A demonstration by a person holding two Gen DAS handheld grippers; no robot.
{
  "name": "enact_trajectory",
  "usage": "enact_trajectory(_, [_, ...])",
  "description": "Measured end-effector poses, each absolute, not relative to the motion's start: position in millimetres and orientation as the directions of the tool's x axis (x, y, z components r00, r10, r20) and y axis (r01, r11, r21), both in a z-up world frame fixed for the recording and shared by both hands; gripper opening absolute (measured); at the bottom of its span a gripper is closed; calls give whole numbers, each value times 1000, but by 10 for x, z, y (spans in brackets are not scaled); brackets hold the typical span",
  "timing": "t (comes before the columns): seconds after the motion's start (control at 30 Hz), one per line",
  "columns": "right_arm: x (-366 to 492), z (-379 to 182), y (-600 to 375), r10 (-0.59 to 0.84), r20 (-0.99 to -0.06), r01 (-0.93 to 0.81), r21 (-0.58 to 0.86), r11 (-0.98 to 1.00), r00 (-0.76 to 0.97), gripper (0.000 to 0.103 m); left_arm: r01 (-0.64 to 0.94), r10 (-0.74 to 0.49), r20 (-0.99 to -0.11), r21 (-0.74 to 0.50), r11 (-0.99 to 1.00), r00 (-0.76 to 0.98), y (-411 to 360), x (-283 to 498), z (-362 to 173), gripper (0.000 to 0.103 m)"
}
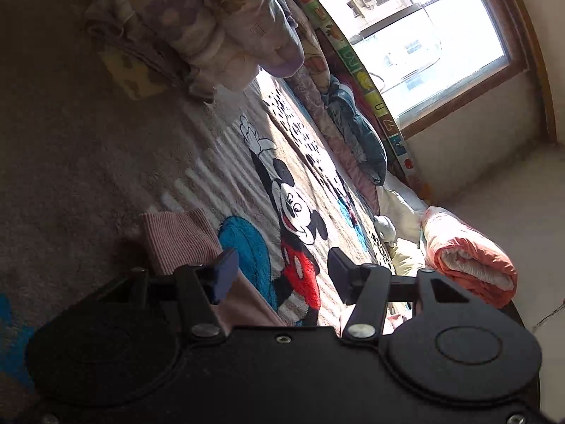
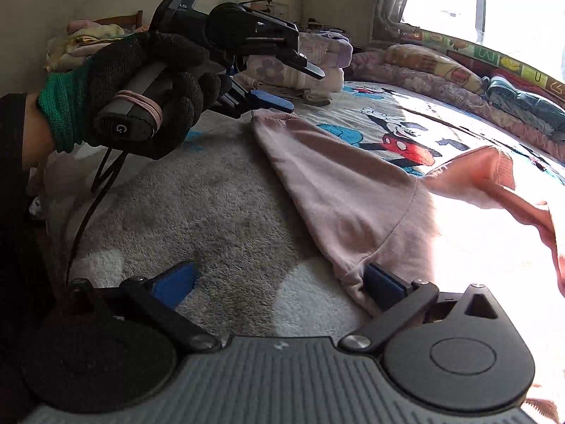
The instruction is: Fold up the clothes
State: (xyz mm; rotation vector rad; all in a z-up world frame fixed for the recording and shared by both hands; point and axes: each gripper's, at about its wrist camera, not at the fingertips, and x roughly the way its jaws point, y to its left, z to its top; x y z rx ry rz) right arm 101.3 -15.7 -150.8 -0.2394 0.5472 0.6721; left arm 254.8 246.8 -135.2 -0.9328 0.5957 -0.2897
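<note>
Readable text is sparse. Left gripper's handle [image 2: 130, 120] shows a white "G" on its butt end, in the gloved hand [image 2: 141, 92]; camera block [image 2: 182, 3] on top of that gripper carries partial lettering ending "AS", the rest cut off. Alphabet play mat [image 2: 494, 60] standing along the window edge of the bed shows letter tiles: right wrist view reads "M" and "U", a third looks like "L" or "7", can't tell; left wrist view of the same mat [image 1: 374, 92] shows "U", other letters too distorted to read. Cartoon mouse blanket [image 1: 293, 212]: picture only, no legible words.
</note>
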Motion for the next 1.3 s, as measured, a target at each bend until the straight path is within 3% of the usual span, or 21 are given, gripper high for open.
enact_trajectory(0.07, [981, -1513, -153, 520, -540, -642, -49, 765, 661, 102, -46, -460, -391, -800, 599, 797, 2474, 2591, -1426, 59])
enact_trajectory(0.13, [988, -1502, -153, 519, -537, -641, -54, 766, 665, 102, -94, -411, -427, -777, 623, 805, 2533, 2638, -1521, 49])
enact_trajectory(0.23, [980, -1506, -147, 516, -532, -638, -62, 768, 672, 102, -141, -348, -399, -804, 577, 848, 2699, 2583, -1469, 52])
enact_trajectory(0.3, [976, -1509, -143, 514, -528, -636, -67, 769, 676, 102, -69, -409, -349, -824, 562, 843, 2634, 2525, -1363, 57])
enact_trajectory(0.43, [976, -1512, -141, 512, -523, -634, -72, 770, 681, 102, 85, -648, -282, -876, 475, 708, 2181, 2541, -1333, 64])
enact_trajectory(0.53, [987, -1516, -140, 511, -522, -633, -73, 770, 683, 102, 122, -751, -305, -883, 454, 586, 1815, 2570, -1408, 72])
enact_trajectory(0.57, [987, -1517, -140, 511, -521, -633, -75, 771, 684, 102, 104, -724, -351, -858, 502, 595, 1769, 2587, -1443, 72])
enact_trajectory(0.6, [989, -1517, -139, 511, -521, -633, -75, 771, 684, 102, 86, -692, -394, -831, 549, 606, 1729, 2603, -1478, 70])
enact_trajectory(0.63, [991, -1517, -139, 510, -520, -632, -76, 771, 685, 102, 60, -626, -409, -805, 590, 664, 1790, 2608, -1501, 54])
enact_trajectory(0.7, [995, -1518, -141, 510, -521, -632, -75, 771, 684, 102, -29, -539, -391, -827, 561, 747, 2026, 2604, -1541, 50])
enact_trajectory(0.83, [995, -1527, -148, 513, -517, -632, -75, 771, 686, 102, -99, -404, -332, -861, 499, 853, 2375, 2461, -1474, 60])
enact_trajectory(1.1, [977, -1473, -205, 523, -525, -637, -48, 769, 671, 101, 150, -626, -204, -873, 464, 752, 1822, 2525, -1235, 75])
enact_trajectory(1.3, [622, -1259, -646, 476, -525, -575, -32, 818, 706, 84, 189, -676, -226, -856, 482, 701, 1341, 2624, -1154, 77])
